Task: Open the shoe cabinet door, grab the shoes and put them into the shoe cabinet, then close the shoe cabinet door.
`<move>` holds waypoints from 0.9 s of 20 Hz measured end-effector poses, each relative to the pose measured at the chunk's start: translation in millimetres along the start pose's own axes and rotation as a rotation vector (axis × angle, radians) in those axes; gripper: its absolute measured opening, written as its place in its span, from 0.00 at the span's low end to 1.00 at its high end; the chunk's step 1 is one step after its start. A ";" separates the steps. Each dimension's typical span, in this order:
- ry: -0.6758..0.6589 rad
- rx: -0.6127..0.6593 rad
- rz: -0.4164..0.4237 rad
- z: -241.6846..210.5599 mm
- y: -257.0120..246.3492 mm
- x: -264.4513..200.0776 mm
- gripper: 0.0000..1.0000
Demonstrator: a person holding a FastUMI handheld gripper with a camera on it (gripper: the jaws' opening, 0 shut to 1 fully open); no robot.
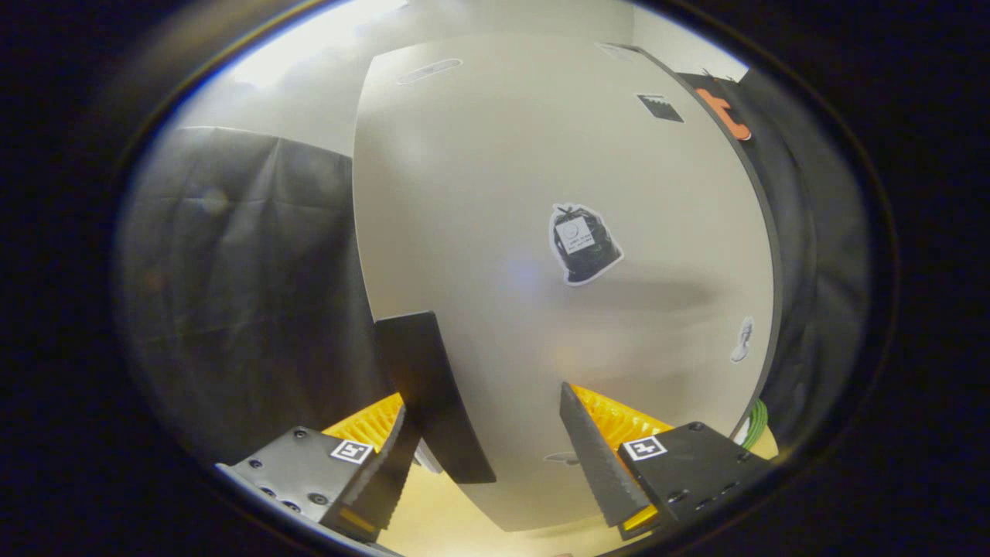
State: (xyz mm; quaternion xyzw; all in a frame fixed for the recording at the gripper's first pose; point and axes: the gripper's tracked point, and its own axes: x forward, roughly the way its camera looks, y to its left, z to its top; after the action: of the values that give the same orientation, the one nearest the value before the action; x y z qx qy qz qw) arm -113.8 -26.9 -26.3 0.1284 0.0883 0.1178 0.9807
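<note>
My tool (495,433) is spread before the shoe cabinet door (557,232). I judge the door stiff and smooth; its dark handle (433,394), just ahead of my left finger, looks the surest hold.

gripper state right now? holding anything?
Gripper: open, nothing pressed between the fingers. The dark handle on the cabinet door sits just inside the left finger; contact cannot be told.

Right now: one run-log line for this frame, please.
gripper: open, fingers apart | handle: dark, between fingers, near left one, contact unclear | cabinet door: pale, close ahead, sticker on it | shoes: none seen
</note>
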 end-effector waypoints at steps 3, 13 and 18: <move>-0.012 -0.002 -0.046 1.7 0.7 8.3 1.00; -0.034 -0.021 -0.128 1.6 1.4 25.0 1.00; -0.041 -0.032 -0.144 1.6 2.6 23.7 1.00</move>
State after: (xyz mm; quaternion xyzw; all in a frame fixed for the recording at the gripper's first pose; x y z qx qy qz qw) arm -91.4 -18.9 -27.4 0.1085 0.0754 0.0455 0.9902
